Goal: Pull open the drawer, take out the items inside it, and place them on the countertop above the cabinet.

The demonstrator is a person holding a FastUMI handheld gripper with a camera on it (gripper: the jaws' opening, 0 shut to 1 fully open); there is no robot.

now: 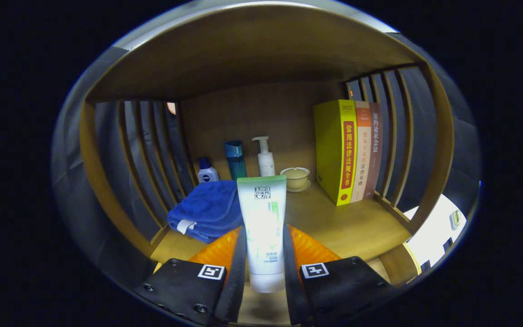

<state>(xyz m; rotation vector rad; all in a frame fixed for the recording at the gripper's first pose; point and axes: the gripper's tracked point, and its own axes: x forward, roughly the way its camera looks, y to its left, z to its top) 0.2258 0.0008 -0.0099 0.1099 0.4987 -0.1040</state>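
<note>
My gripper (263,240) is shut on a white-and-green squeeze tube (262,218), which stands upright between both fingers with its flat end up. The tube hangs just above the front of the wooden countertop (347,227) inside a slatted shelf bay. Just left of the tube a folded blue towel (209,209) lies on the countertop, touching or nearly touching the left finger.
At the back stand a small blue-capped bottle (207,172), a teal bottle (235,159), a white pump bottle (265,159) and a lidded cup on a saucer (295,177). Three upright books (347,150) lean by the right slats. Bare wood lies right of the tube.
</note>
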